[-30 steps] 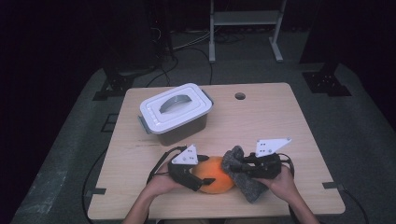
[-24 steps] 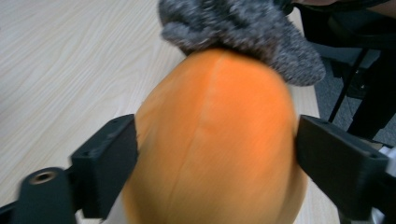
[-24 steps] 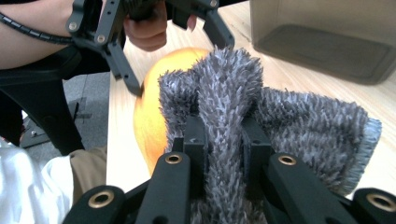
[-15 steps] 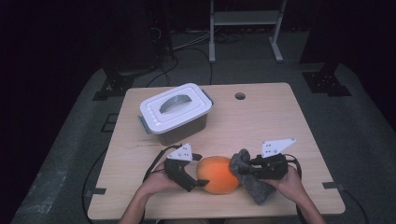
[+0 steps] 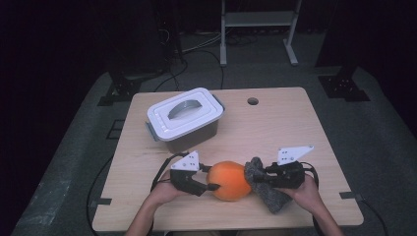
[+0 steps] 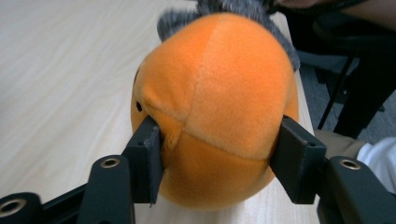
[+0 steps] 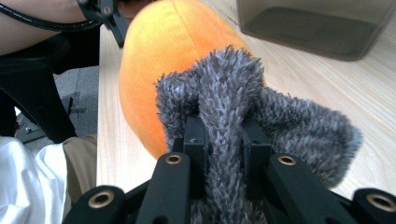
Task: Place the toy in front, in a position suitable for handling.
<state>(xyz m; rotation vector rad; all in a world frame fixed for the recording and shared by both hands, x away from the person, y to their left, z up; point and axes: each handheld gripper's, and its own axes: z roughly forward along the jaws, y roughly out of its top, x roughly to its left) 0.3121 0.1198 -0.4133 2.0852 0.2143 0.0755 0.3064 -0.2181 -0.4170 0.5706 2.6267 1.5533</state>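
Dark room all round, with cables and a metal stand [image 5: 258,29] on the grey floor behind a pale wooden table [image 5: 275,128]. On the table's far left part, a lidded plastic box [image 5: 184,120], grey-walled, white lid with a handle on top. Near the front edge, at the middle, a round orange plush toy [image 5: 229,180] resting on the wood, with a grey furry part [image 5: 263,189] hanging at its right side.

Both forearms reaching in from the bottom edge, hands low over the tabletop, grippers lying roughly level and pointing inward toward each other.

Left gripper [image 5: 210,186] at the toy's left side, jaws just closed in on the orange body: in the left gripper view, one pad pressed into the plush at a seam beside a small black eye [image 6: 138,106], the other pad against the opposite flank, the toy [image 6: 215,107] bulging between them.

Right gripper [image 5: 256,179] at the toy's right side, jaws squeezed narrow on a fold of the grey fur [image 7: 233,107], pinched upright between the two pads, orange body [image 7: 163,60] just behind.
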